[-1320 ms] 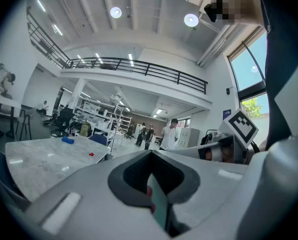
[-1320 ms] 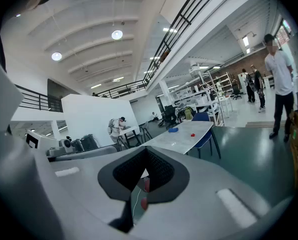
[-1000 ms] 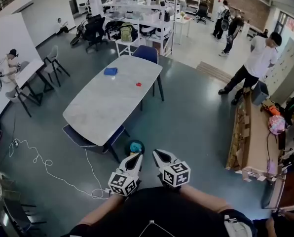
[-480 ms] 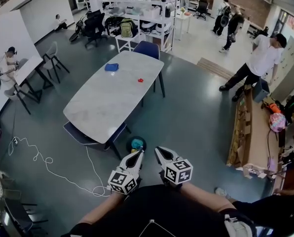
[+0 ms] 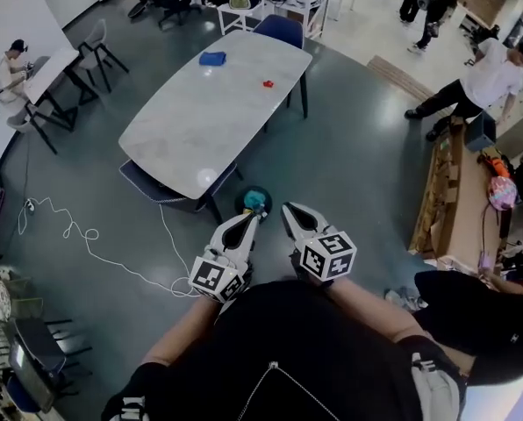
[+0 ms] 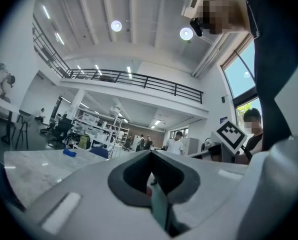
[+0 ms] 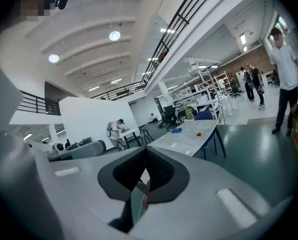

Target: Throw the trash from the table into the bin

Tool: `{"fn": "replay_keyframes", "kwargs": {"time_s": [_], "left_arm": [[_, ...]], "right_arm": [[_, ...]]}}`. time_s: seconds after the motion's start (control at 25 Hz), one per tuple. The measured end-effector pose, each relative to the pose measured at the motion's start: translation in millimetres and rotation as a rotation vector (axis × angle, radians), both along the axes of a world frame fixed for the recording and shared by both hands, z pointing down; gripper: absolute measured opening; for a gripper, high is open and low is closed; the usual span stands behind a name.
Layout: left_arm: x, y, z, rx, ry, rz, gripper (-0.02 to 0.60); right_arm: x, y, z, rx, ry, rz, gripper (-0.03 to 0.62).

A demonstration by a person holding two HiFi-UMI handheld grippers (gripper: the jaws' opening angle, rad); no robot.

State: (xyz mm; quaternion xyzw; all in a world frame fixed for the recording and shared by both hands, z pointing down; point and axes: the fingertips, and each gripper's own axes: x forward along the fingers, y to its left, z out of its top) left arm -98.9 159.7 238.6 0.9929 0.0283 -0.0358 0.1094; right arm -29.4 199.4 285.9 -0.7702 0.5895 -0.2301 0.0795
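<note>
A long white marble table (image 5: 191, 130) carries a blue piece of trash (image 5: 212, 58) at its far end and a small red piece (image 5: 268, 83) near its right edge. A round dark bin (image 5: 254, 202) with something teal inside stands on the floor at the table's near end. My left gripper (image 5: 251, 218) and right gripper (image 5: 291, 210) are held side by side just short of the bin, both shut with nothing in them. The right gripper view shows the table (image 7: 186, 135) with the blue piece (image 7: 176, 130) and the red piece (image 7: 198, 133). The left gripper view shows the blue piece (image 6: 69, 153).
Blue chairs (image 5: 283, 30) stand at the table's far end and another (image 5: 152, 191) at its near left. A white cable (image 5: 77, 235) lies on the floor at left. People stand at right (image 5: 494, 68) and sit at left (image 5: 11, 68). A bench (image 5: 459, 200) runs along the right.
I have come closer to the table and the bin. Both grippers have moved forward together, their tips now close to the bin. They stay shut.
</note>
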Motion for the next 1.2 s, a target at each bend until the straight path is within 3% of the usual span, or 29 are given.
{"fn": "replay_keyframes", "kwargs": {"time_s": [0.12, 0.36, 0.64, 0.8, 0.96, 1.2], "left_arm": [[-12.2, -4.1, -4.0, -0.007, 0.031, 0.035, 0.0], [-25.4, -13.4, 3.8, -0.017, 0.022, 0.063, 0.0], [-17.8, -36.4, 23.3, -0.047, -0.05, 0.035, 0.0], [15.9, -50.0, 31.2, -0.064, -0.04, 0.033, 0.0], [71.4, -71.3, 33.9, -0.085, -0.05, 0.021, 0.002], [176.6, -134.4, 43.0, -0.133, -0.073, -0.11, 0.0]], "right_arm": [[-9.0, -8.5, 2.4, -0.012, 0.001, -0.002, 0.028], [-23.1, -20.5, 2.6, -0.01, 0.007, 0.007, 0.028], [-18.8, -28.0, 15.3, -0.037, 0.001, 0.019, 0.028], [17.9, -35.6, 18.3, -0.031, 0.002, 0.03, 0.028], [73.5, -55.3, 26.6, -0.019, -0.02, 0.018, 0.028], [184.0, -121.3, 26.4, 0.016, -0.038, -0.099, 0.028]]}}
